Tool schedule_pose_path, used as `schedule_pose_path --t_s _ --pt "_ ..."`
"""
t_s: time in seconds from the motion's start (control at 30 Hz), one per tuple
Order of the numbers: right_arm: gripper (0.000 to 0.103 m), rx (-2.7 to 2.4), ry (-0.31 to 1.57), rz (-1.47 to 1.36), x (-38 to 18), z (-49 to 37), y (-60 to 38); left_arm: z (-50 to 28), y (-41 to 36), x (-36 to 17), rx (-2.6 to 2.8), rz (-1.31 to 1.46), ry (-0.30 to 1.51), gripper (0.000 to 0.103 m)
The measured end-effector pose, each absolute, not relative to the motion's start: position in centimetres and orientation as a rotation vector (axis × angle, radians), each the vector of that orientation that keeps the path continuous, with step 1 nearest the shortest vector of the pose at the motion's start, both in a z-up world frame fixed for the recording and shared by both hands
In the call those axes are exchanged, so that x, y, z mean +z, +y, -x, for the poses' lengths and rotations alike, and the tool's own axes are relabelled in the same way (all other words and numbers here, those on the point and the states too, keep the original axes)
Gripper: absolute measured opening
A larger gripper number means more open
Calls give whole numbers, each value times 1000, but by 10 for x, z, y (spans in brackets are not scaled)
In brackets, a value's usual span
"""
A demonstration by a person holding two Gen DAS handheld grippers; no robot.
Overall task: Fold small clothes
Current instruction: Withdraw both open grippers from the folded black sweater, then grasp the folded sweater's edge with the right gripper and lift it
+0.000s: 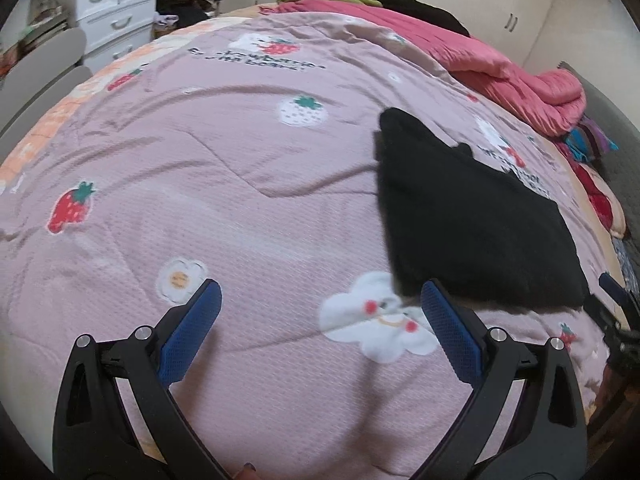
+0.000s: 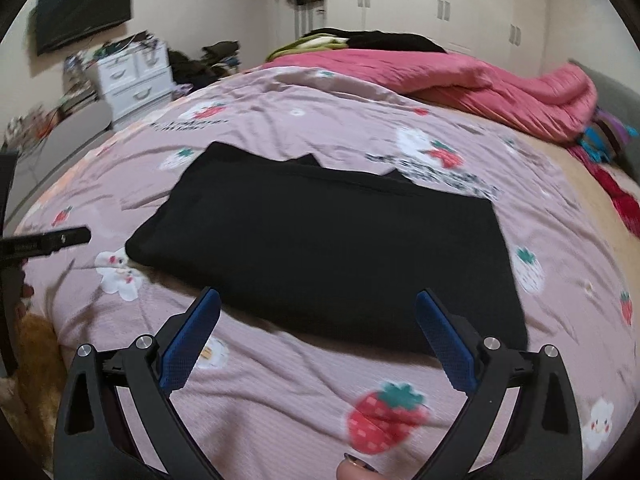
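Beside black garment (image 2: 328, 248), bare bedspread (image 1: 248, 208)

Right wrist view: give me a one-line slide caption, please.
Open right gripper hovers at the near edge of a folded black fabric garment lying on the pink strawberry-print quilt.

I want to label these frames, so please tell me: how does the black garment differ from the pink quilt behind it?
The black garment lies flat in a neat folded shape; the pink quilt is bunched up in thick rolls. The garment is plain black and near both grippers; the quilt is pink and at the far edge. Both rest on the same strawberry-print bedspread.
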State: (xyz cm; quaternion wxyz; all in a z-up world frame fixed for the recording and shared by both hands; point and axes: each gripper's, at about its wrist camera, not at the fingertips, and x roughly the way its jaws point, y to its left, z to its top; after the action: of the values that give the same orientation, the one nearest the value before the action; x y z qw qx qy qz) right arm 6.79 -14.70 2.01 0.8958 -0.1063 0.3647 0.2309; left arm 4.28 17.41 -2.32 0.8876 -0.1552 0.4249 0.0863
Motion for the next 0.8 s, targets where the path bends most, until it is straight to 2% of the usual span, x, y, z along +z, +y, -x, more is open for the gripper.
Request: schedule_pose_path --t_s 0.47,0.8 --pt "98 609 734 466 -23 -69 -32 -72 201 -25 227 336 879 94" --pt "98 567 679 611 -51 -74 5 -108 201 -27 216 325 879 94"
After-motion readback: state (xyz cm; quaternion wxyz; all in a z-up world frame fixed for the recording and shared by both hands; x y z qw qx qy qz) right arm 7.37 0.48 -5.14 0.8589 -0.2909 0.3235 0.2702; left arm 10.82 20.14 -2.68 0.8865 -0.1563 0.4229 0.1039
